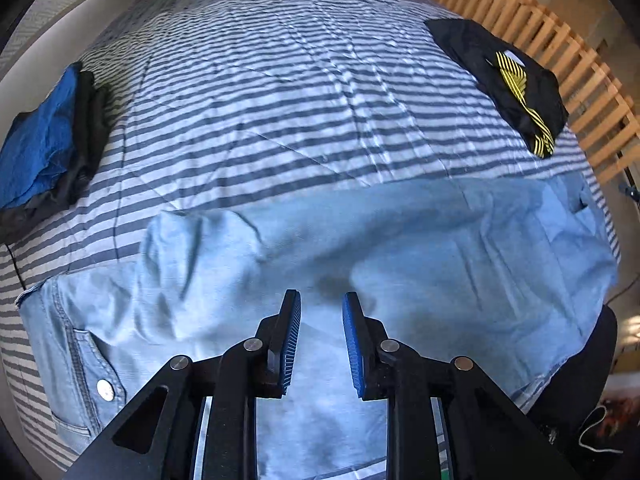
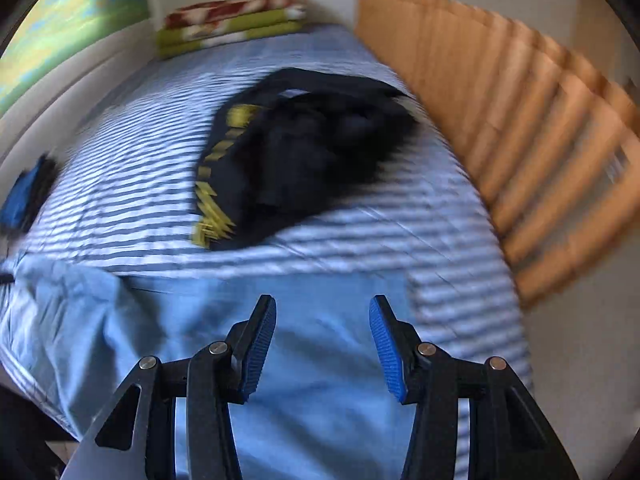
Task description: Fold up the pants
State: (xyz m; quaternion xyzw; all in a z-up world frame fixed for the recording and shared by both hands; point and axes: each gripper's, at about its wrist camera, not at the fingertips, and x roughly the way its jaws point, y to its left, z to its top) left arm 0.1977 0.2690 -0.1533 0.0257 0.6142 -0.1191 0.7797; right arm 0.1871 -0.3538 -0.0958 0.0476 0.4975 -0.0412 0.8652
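Observation:
Light blue denim pants lie spread across the near part of a striped bed, with the waistband, a pocket and a metal button at the lower left. My left gripper hovers above the middle of the pants, open by a narrow gap, nothing between its blue pads. In the right wrist view the same pants lie under my right gripper, which stands open and empty above the fabric near its right edge. That view is blurred by motion.
The striped bedcover stretches beyond the pants. A folded blue and black pile sits at the left edge. A black garment with yellow stripes lies at the right, beside a wooden slatted rail. Folded blankets lie at the far end.

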